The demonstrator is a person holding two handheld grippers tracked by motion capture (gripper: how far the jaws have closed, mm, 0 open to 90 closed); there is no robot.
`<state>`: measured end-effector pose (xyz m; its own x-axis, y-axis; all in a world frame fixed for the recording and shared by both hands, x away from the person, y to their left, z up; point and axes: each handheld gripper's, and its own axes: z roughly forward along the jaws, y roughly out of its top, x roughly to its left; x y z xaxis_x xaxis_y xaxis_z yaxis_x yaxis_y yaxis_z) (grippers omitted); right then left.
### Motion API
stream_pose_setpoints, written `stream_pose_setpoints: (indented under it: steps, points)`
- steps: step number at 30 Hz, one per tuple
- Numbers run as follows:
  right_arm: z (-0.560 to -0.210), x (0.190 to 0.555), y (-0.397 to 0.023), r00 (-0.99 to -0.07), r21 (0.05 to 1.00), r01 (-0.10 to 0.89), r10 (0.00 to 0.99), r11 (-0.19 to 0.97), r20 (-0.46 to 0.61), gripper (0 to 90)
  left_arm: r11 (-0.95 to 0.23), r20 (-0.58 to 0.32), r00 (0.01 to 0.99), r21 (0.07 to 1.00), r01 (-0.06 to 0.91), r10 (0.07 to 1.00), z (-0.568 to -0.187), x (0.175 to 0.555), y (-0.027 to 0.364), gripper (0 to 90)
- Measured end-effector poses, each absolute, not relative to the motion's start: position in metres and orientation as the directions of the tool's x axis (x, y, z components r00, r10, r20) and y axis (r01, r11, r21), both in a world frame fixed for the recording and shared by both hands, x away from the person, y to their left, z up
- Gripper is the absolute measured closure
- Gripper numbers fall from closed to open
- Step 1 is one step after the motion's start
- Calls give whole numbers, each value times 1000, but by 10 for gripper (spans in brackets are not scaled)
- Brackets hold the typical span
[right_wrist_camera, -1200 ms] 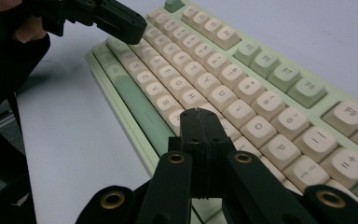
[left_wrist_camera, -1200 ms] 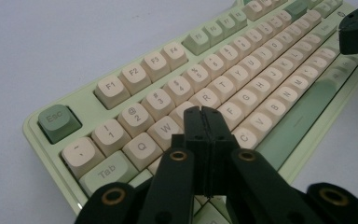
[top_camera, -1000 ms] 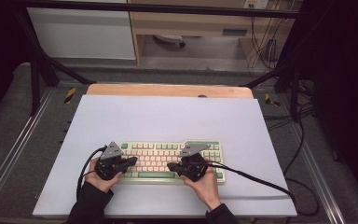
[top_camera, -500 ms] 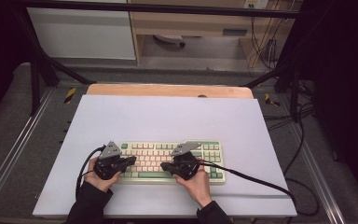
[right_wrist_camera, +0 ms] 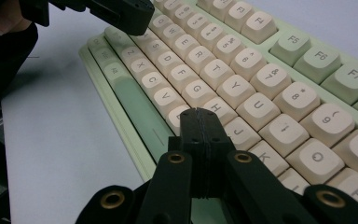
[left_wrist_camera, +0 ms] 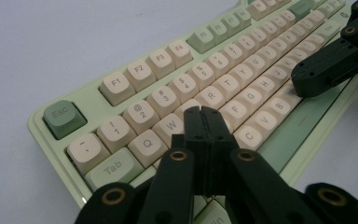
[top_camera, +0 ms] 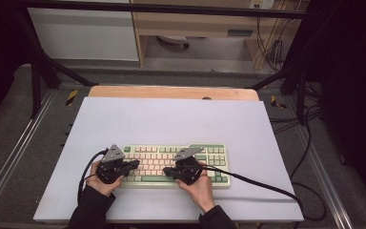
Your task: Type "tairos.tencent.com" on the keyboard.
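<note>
Right tool (top_camera: 167,171) edged left over keyboard (top_camera: 171,155); both tools pressed together, tips hiding keys.

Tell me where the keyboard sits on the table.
In the high view the keyboard lies at the near middle of the white mat, under both tongs.

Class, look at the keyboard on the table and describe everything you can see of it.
The keyboard is a pale green, plastic-looking case with cream letter and number keys and darker green Esc, function and space keys. It lies flat, long side toward the person, near the front edge of the white table. The left hand-held gripper, jaws shut, is poised with its tip over the keys below W and E; the right hand-held gripper, also shut, is over the keys near H. Whether either tip presses a key is unclear.
</note>
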<state>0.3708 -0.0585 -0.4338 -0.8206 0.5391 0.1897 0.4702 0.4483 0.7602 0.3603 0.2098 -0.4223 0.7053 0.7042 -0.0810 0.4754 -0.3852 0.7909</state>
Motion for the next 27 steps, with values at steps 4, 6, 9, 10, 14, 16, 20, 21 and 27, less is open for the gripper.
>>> stream_pose_setpoints:
  steps: [4, 6, 9, 10, 14, 16, 20, 21, 27]
  points:
    - [-435, 371, -58, -818, 756, 473, 544, 453, 185, 900, -384, -80, 706, 793, 474, 704, -422, 360, 210, 899]
    - [-435, 370, -57, -818, 756, 473, 544, 453, 186, 900, -384, -81, 705, 793, 474, 704, -422, 360, 210, 899]
    - [-433, 370, -59, -820, 759, 466, 544, 455, 178, 900, -383, -81, 705, 793, 473, 705, -421, 360, 210, 899]
    - [-432, 370, -60, -821, 762, 464, 542, 452, 178, 900, -383, -80, 705, 794, 473, 705, -421, 360, 210, 899]
    - [-423, 369, -65, -820, 765, 455, 550, 456, 160, 900, -380, -80, 704, 795, 472, 706, -421, 360, 211, 899]
    - [-419, 369, -68, -824, 766, 444, 548, 465, 144, 900, -380, -79, 704, 796, 471, 706, -420, 360, 211, 899]
    - [-413, 368, -77, -821, 772, 439, 555, 460, 137, 900, -380, -79, 704, 796, 470, 706, -420, 359, 211, 899]
    - [-412, 367, -80, -818, 773, 442, 558, 455, 140, 900, -380, -79, 704, 797, 470, 706, -420, 359, 211, 899]
    - [-412, 367, -98, -801, 774, 462, 578, 432, 156, 900, -381, -79, 705, 796, 470, 705, -420, 359, 210, 899]
